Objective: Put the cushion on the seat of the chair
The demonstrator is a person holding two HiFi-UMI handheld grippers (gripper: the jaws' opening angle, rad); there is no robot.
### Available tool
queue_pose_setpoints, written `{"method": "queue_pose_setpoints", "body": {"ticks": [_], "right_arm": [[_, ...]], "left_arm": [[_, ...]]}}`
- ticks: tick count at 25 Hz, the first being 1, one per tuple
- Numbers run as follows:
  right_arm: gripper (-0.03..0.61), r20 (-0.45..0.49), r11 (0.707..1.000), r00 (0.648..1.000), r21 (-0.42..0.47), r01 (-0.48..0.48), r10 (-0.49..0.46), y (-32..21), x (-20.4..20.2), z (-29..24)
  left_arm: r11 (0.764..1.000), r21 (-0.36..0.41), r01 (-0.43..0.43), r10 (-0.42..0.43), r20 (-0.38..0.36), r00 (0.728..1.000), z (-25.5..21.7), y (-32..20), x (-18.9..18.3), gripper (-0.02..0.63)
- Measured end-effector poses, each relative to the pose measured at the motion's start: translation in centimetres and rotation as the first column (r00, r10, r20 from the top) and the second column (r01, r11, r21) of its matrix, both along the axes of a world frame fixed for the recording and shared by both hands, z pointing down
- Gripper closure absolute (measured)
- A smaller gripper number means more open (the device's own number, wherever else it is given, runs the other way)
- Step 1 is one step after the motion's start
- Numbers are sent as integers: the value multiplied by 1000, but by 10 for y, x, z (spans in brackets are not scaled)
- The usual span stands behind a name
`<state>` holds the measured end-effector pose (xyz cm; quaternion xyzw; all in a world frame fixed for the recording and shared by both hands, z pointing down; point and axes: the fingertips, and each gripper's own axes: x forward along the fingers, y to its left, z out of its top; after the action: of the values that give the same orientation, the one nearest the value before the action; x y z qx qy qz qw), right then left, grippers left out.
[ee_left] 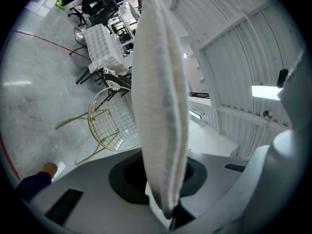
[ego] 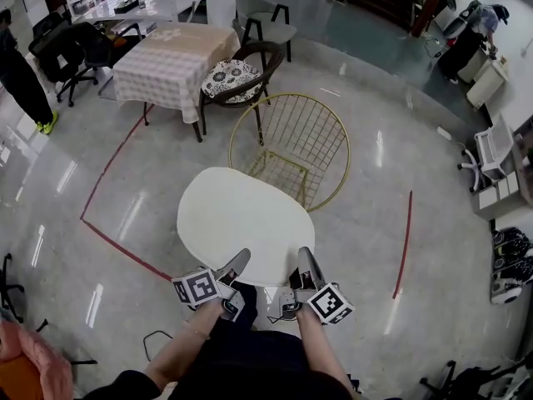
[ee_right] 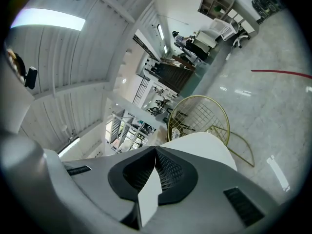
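Observation:
A round white cushion [ego: 246, 223] is held out flat over the floor, just short of the gold wire chair [ego: 291, 152]. My left gripper [ego: 236, 267] is shut on the cushion's near edge at the left, and my right gripper [ego: 305, 265] is shut on the same edge at the right. In the left gripper view the cushion [ee_left: 161, 106] shows edge-on, pinched between the jaws of the left gripper [ee_left: 165, 179], with the chair [ee_left: 109, 123] beyond. In the right gripper view the right gripper [ee_right: 155, 172] clamps the cushion [ee_right: 202, 147], and the chair [ee_right: 200, 116] stands past it. The chair's seat is bare.
Behind the gold chair stand a dark chair with a patterned cushion [ego: 233, 77] and a table with a checked cloth [ego: 171, 61]. Red tape lines [ego: 108, 238] cross the shiny floor. A person [ego: 21, 73] stands far left, another [ego: 476, 32] far right by shelving.

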<state>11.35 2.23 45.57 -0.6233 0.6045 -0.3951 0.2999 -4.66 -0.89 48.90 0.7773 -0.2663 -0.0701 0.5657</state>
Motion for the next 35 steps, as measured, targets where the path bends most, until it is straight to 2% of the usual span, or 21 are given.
{"method": "queue_pose_setpoints", "body": {"ticks": [7, 16, 27, 35], "right_arm": [[589, -10, 999, 999, -15, -38, 38, -41, 23, 2], [589, -1, 994, 994, -14, -108, 108, -87, 53, 7], [589, 26, 991, 991, 16, -134, 134, -136, 61, 12], [589, -21, 994, 994, -19, -112, 111, -141, 52, 10]], "left_arm": [[1000, 1, -30, 30, -6, 1000, 1, -56, 24, 534], [997, -4, -81, 81, -11, 997, 5, -103, 47, 534], [994, -8, -113, 112, -23, 993, 12, -151, 56, 534], [995, -27, -92, 90, -74, 993, 16, -166, 63, 534]]}}
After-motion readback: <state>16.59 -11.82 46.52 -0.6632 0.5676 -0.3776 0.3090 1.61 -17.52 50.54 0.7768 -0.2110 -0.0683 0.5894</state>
